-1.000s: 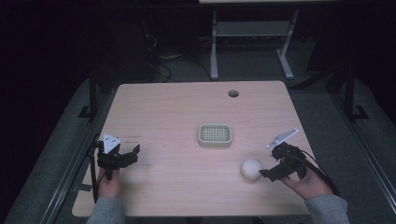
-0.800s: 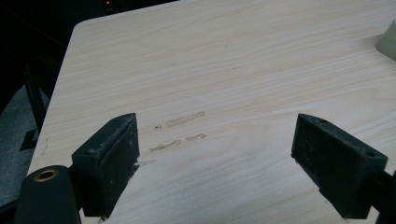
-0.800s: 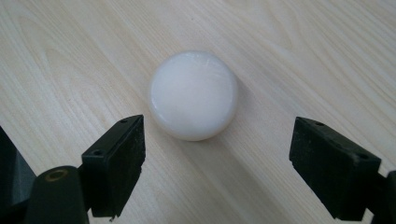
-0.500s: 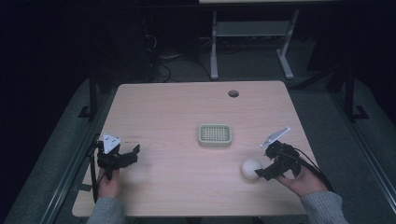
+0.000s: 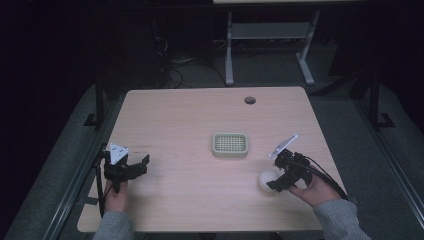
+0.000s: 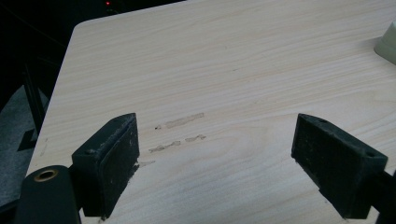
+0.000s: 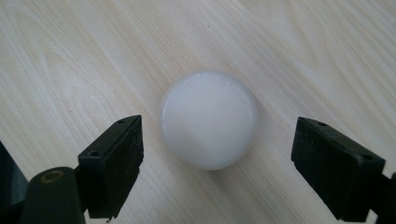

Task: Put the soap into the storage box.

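**Closing squarely on the white ball**

The jaws of the right gripper (image 7: 217, 163) stand wide apart, one on each side of the white ball (image 7: 209, 119), neither touching it. The ball sits a little beyond the jaw tips rather than fully between the pads, so the step in hand, by my reading, is the grasp itself, and it wants a short push forward first. The ball's widest part should meet the pads; a round, smooth thing pinched off-centre is likely to squirt out and roll along the counter (image 5: 190, 120). Closing slowly and evenly on both sides should keep it still.

In the high view the ball (image 5: 267, 180) lies at the near right of the counter, just left of the right gripper (image 5: 276, 183), with the small slotted tray (image 5: 229, 145) farther off, toward the middle. Whether the ball is soft or hard is difficult to tell in this dim light, so a gentle squeeze is the safer choice.

The left gripper (image 6: 229, 158), its jaws also wide and holding nothing, rests at the near left of the counter, well apart from the ball.
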Tool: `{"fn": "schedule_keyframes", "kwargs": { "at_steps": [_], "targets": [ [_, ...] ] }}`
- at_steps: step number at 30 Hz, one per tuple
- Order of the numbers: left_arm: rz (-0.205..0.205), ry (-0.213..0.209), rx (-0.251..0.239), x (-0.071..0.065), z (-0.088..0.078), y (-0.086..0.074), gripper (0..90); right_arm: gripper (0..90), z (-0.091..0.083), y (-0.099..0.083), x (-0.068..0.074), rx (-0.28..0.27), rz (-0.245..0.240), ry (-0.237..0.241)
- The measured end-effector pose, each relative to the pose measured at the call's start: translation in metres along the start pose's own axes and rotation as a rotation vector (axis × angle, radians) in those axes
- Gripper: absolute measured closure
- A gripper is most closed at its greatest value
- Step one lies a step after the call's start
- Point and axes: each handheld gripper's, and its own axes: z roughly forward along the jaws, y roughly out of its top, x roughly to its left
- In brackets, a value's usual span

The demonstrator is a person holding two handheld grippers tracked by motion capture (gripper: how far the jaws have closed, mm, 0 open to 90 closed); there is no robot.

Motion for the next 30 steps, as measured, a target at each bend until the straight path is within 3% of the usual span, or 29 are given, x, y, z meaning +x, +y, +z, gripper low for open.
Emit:
{"fn": "schedule_keyframes", "kwargs": {
  "at_steps": [15,30],
  "targets": [
    [-0.004,-0.002,-0.006,0.000,0.000,0.000,14.8,16.2,0.031,0.016,0.001,0.128,-0.035,0.009],
    [-0.002,-0.005,-0.005,0.000,0.000,0.001,14.8,17.1,0.048,0.019,0.004,0.196,-0.053,0.000]
  ]
}}
